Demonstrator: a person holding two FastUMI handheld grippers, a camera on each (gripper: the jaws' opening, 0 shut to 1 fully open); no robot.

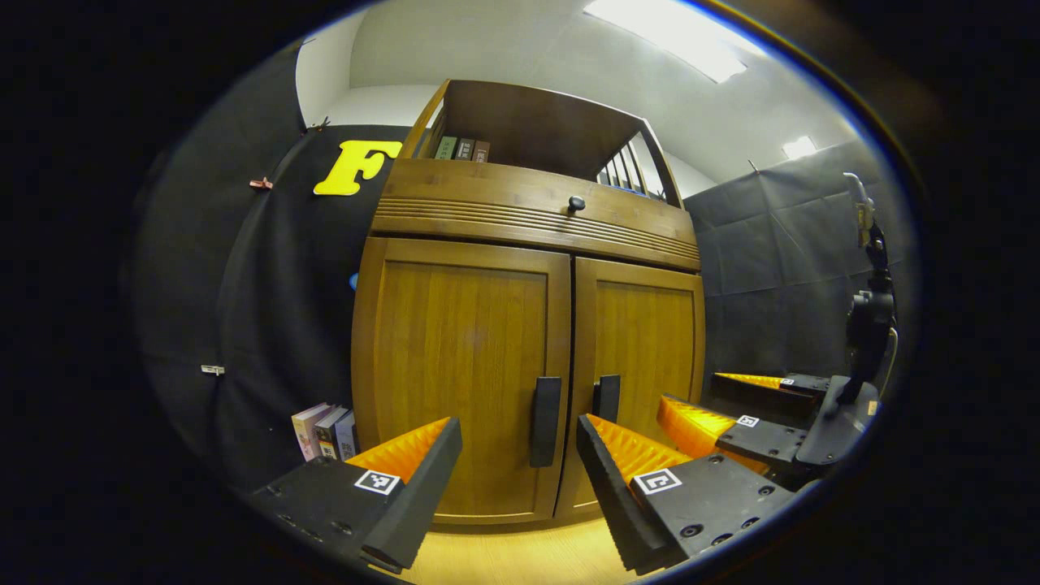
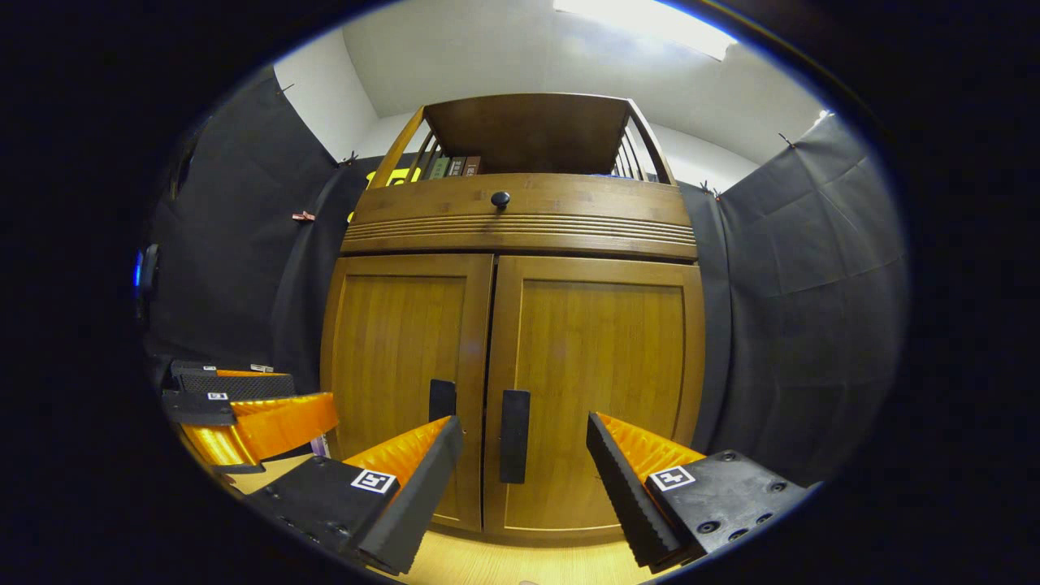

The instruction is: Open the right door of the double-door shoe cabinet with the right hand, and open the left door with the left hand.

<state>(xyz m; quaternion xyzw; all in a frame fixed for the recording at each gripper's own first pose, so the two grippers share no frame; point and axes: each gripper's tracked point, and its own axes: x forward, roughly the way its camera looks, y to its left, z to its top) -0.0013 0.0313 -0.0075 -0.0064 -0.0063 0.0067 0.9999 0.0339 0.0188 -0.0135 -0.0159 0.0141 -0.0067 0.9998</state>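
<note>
Left gripper view: your left tongs [image 1: 518, 455] sit at the bottom centre, spread wide with nothing between them. The left door's handle [image 1: 545, 421] stands in the gap, beyond the tips, not touched. At lower right, your right tongs [image 1: 735, 402] also gape, short of the right door [image 1: 642, 366], whose handle [image 1: 606, 397] is just right of the centre seam.

Right gripper view: your right tongs [image 2: 524, 455] are spread at the bottom centre, holding nothing. The right door's handle [image 2: 514, 435] lines up in the gap, ahead of the tips and apart from them. The left door's handle [image 2: 442, 399] shows just above the left-hand finger. Your left tongs [image 2: 244, 398] show at lower left, parted.

Farther back, the shoe cabinet [image 1: 532, 219] fills the middle of both views. Both doors are flush and closed; the left door [image 1: 459, 366] meets the right at the centre seam. Above them runs a ribbed drawer front with a round knob [image 1: 576, 203]. On top is an open shelf with book spines [image 1: 461, 149] at upper left. More books [image 1: 323, 431] stand on the wooden floor [image 1: 520, 561] at the cabinet's lower left.
</note>
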